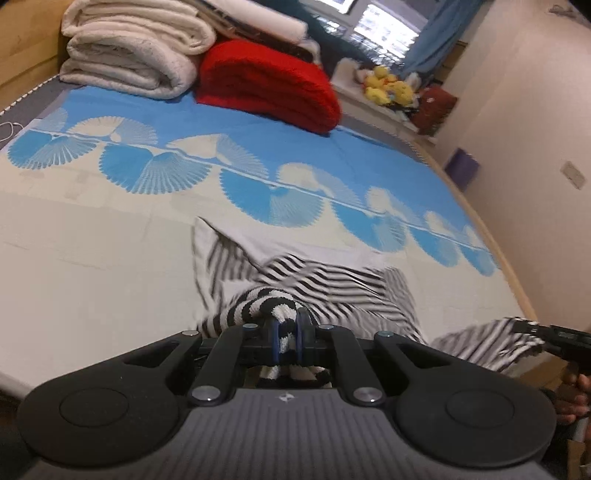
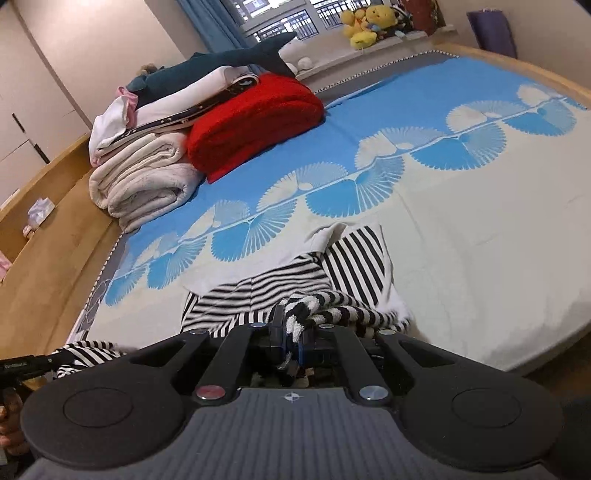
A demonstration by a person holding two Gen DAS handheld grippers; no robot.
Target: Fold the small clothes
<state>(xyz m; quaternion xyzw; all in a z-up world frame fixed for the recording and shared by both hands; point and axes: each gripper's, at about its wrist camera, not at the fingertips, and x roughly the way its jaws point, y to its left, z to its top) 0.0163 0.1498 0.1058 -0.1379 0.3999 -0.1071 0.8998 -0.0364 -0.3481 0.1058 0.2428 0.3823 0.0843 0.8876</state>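
A small black-and-white striped garment (image 1: 325, 284) lies crumpled on the bed near its front edge; it also shows in the right wrist view (image 2: 351, 266). My left gripper (image 1: 287, 332) is shut on a bunched striped edge of it. My right gripper (image 2: 293, 332) is shut on another bunched striped edge. The right gripper also shows at the right edge of the left wrist view (image 1: 554, 334), holding striped cloth. The left gripper shows at the left edge of the right wrist view (image 2: 33, 363), also with cloth.
The bed cover (image 1: 110, 236) is cream with a blue fan pattern. Folded white blankets (image 1: 133, 48) and a red blanket (image 1: 273, 88) are stacked at the far end, with a plush shark (image 2: 221, 62) on top. Yellow plush toys (image 2: 365, 22) sit on the windowsill. A wooden bed frame (image 2: 62, 206) borders the mattress.
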